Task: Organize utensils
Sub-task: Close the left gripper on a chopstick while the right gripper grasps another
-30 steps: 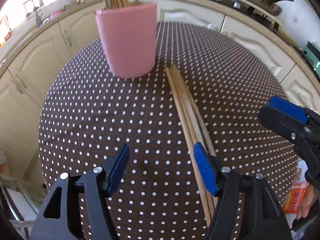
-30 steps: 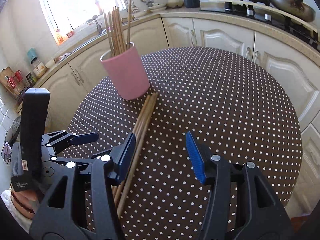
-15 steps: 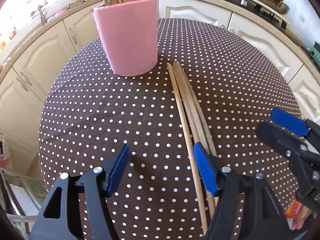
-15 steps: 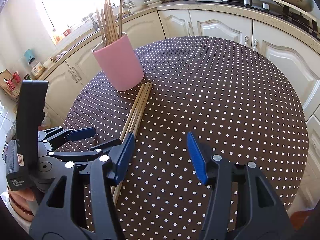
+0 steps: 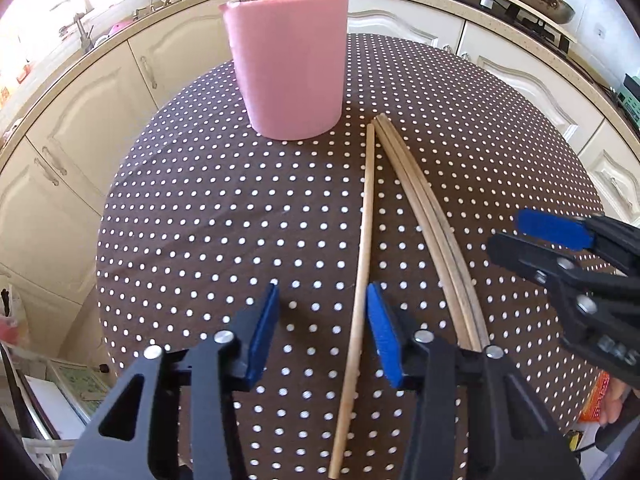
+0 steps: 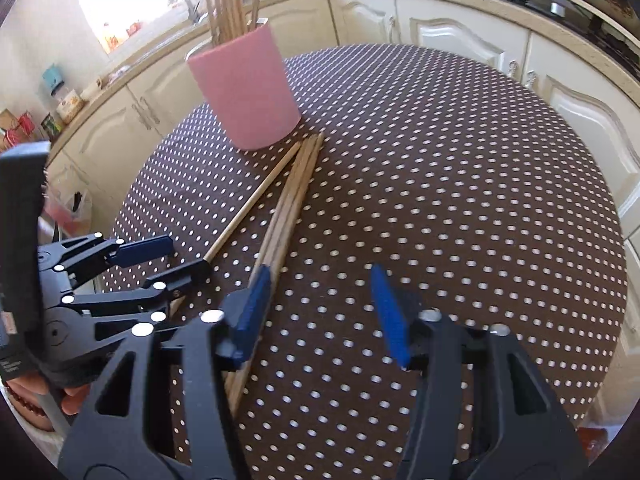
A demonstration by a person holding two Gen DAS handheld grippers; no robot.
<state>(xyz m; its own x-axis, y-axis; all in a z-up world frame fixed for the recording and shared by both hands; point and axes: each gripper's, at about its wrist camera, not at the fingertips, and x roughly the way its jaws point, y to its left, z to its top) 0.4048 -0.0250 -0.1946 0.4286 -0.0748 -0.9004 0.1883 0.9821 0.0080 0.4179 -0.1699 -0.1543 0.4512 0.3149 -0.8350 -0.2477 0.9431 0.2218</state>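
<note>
Chopstick (image 5: 362,264) between left gripper (image 5: 324,336) fingers (image 5: 262,330).

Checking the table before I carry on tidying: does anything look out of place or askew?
Yes. A bundle of chopsticks lies loose on the dotted tablecloth beside the pink cup, not standing in it. One single chopstick is splayed away from that bundle, passing between the open left tool.

I can't read any text here; the white print on the black device (image 6: 18,248) by my left gripper (image 6: 160,258) is too blurred to make out
</note>
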